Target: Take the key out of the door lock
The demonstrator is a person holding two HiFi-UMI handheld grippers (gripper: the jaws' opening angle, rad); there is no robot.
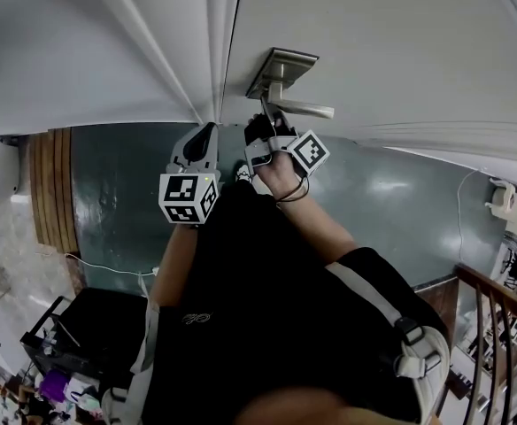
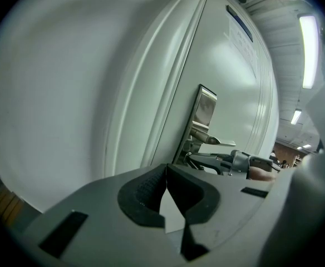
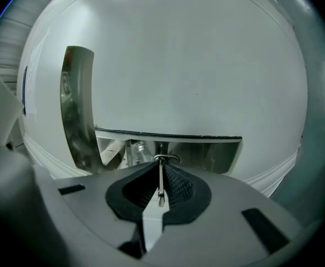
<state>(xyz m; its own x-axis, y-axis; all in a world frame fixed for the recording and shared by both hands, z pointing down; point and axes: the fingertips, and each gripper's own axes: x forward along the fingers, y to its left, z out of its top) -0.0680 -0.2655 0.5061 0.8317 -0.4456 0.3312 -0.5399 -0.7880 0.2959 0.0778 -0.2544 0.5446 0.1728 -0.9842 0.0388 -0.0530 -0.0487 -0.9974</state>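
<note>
Metal key [image 3: 161, 192] pinched in right claw [image 3: 160, 170] — door label [image 2: 241, 38] print unreadable.

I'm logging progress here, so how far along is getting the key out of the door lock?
Done: the right gripper is at the lock plate, under the door handle. In hand: it is shut on the key, which looks still seated. Left: pulling the key out. The left gripper is shut on nothing, beside the door.

Right claw [image 1: 265, 119] — at door lock [image 1: 283, 67]
</note>
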